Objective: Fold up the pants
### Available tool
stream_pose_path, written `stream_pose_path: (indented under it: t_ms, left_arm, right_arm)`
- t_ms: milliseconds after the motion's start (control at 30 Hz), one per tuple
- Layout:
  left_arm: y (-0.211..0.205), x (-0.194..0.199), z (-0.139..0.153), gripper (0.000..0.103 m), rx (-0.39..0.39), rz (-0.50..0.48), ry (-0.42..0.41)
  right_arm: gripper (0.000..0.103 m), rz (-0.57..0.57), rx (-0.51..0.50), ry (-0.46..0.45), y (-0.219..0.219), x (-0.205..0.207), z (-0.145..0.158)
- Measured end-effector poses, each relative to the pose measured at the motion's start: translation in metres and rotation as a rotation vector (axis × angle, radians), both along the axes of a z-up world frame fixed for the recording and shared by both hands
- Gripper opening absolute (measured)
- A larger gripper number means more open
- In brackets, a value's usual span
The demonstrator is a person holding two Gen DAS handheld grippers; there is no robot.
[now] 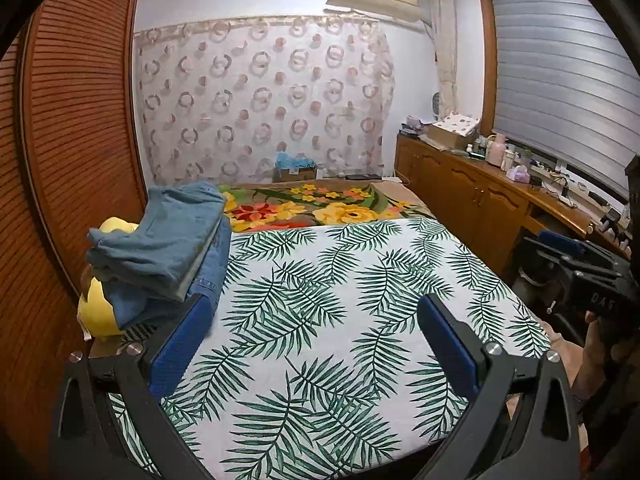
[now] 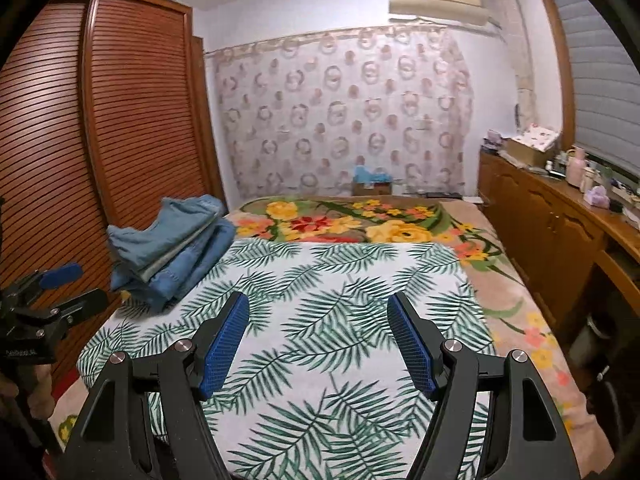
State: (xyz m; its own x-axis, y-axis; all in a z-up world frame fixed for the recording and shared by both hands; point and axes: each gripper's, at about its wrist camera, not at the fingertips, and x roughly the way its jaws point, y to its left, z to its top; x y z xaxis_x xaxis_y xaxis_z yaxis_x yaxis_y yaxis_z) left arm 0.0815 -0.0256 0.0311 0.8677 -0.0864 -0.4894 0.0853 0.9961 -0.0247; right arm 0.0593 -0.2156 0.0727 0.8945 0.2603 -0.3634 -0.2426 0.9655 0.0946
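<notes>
1. Nearest the left wrist camera, the left hand-held gripper (image 1: 316, 316) has its two blue-padded fingers (image 1: 182, 344) spread wide apart with nothing between them, above a leaf-print sheet (image 1: 340, 320).
2. The right hand-held gripper (image 2: 318, 332) likewise stands with its two blue pads (image 2: 224, 340) apart and nothing between them, over the same sheet (image 2: 320, 300).
3. The pants (image 1: 160, 248) lie in a folded pile at the left edge of the bed, partly on the sheet; in the right wrist view the pile (image 2: 172, 248) shows at least three layers in blue denim tones, but how many garments it holds cannot be told.
4. A yellow cushion (image 1: 96, 308) sits under the pile, mostly hidden by the fabric, so its shape is unclear.
5. One floral blanket (image 2: 352, 220) shows beyond and beside the sheet, its near part covered.
6. One louvred wardrobe (image 2: 120, 120) stands left of the bed.
7. The wooden bench (image 1: 500, 176) on the right carries many small bottles and boxes, too small to count.
8. The lower corners of both views are cut off by the fisheye rim.
</notes>
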Motion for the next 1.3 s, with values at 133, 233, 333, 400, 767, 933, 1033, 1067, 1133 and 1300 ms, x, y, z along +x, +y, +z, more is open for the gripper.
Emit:
stream_pose_path:
  t_ms: [133,233,333,400,767,933,1033,1067,1133,1300]
  left_arm:
    - [-0.002,-0.005,0.010,0.102,-0.001,0.003,-0.020]
    - [0.000,-0.009,0.022,0.102,0.000,0.005,-0.041]
    - [0.000,-0.014,0.031,0.102,0.003,-0.003,-0.061]
    - [0.001,-0.016,0.035,0.102,0.006,0.000,-0.068]
    - [0.004,-0.022,0.041,0.102,0.002,0.007,-0.086]
    - [0.004,-0.022,0.040,0.102,0.000,0.011,-0.083]
    - [0.004,-0.022,0.038,0.102,-0.004,0.015,-0.081]
    - [0.004,-0.022,0.038,0.102,-0.004,0.015,-0.081]
    - [0.005,-0.022,0.037,0.102,-0.005,0.016,-0.081]
    - [0.006,-0.022,0.038,0.102,-0.004,0.015,-0.081]
  right_arm:
    - [0.073,-0.016,-0.002,-0.021,0.010,-0.009,0.007]
    - [0.073,-0.021,-0.001,-0.043,0.017,-0.017,0.011]
    - [0.073,-0.029,-0.001,-0.059,0.018,-0.025,0.009]
    - [0.073,-0.031,-0.004,-0.074,0.022,-0.030,0.009]
    - [0.073,-0.027,0.000,-0.087,0.013,-0.037,-0.004]
    - [0.073,-0.028,-0.003,-0.086,0.009,-0.036,-0.004]
    - [0.073,-0.030,-0.006,-0.088,0.008,-0.036,-0.003]
    - [0.073,-0.030,-0.005,-0.088,0.009,-0.036,-0.002]
    - [0.073,-0.029,-0.005,-0.088,0.009,-0.036,-0.002]
    - [0.073,-0.031,-0.007,-0.088,0.009,-0.036,-0.002]
